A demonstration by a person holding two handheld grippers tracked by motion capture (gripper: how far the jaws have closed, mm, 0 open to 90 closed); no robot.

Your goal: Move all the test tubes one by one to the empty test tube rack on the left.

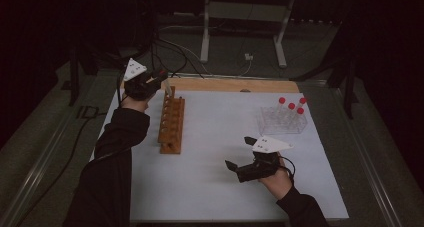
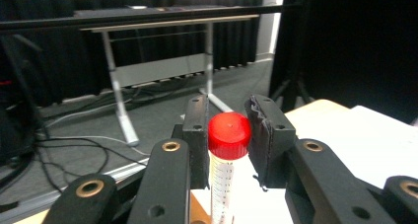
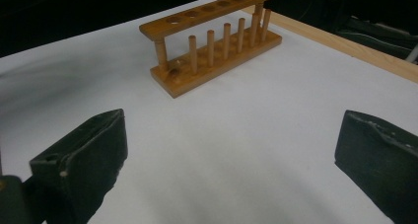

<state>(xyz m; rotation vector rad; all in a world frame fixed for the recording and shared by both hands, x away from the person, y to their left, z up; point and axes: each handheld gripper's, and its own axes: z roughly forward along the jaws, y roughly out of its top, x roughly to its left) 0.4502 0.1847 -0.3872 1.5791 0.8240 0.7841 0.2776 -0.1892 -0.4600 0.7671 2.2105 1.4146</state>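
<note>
from the high view i can barely make out the tube (image 2: 227, 150) in the dim far-left corner; my left gripper (image 1: 161, 80) covers it. in the left gripper view its lower end is cut off, upright, red cap level with the pads, jaws clamped on it just beyond the wooden rack's (image 1: 171, 121) far end. my right gripper (image 1: 239, 155) hovers near-right, jaws wide apart, bare white mat (image 1: 210, 177) between it and the rack.
</note>
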